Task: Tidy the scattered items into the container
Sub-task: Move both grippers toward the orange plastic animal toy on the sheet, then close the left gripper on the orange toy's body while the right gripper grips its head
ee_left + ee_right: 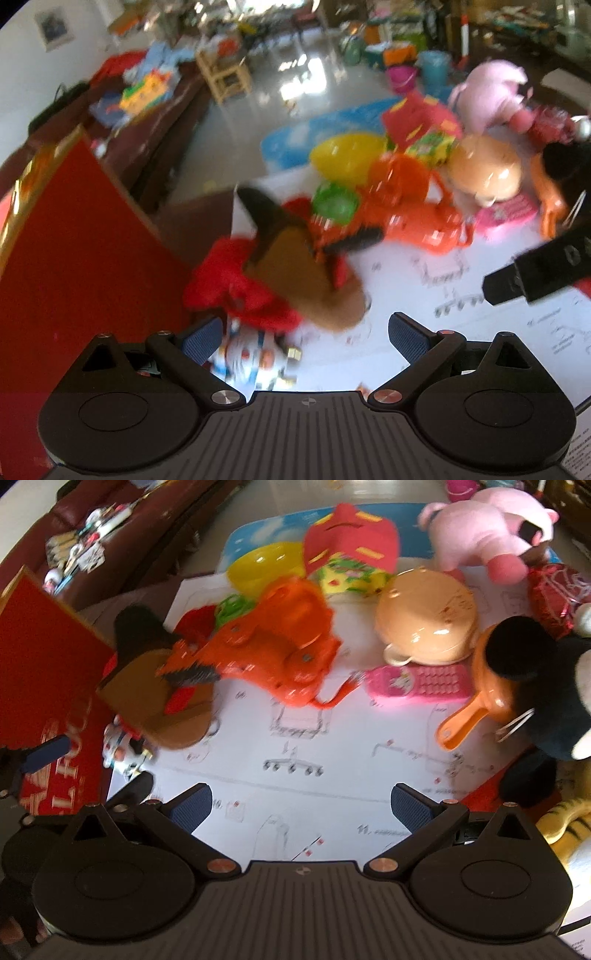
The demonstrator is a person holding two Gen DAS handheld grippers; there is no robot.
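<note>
Toys lie scattered on a white printed sheet (295,746). A brown and red plush (295,273) lies just ahead of my left gripper (303,332), which is open and empty. A small white robot toy (255,354) sits between its fingers, low. An orange toy chainsaw (273,650), a tan bowl (424,620), a pink toy phone (417,683) and an orange ladle (469,720) lie ahead of my right gripper (301,808), which is open and empty. A red box (74,266) stands at the left; it also shows in the right wrist view (44,657).
A pink plush pig (487,528), a black plush mouse (554,686), a yellow bowl (262,565), a red and yellow toy house (351,546) and a striped tiger plush (565,827) ring the sheet. A dark sofa (155,122) with clutter runs along the left.
</note>
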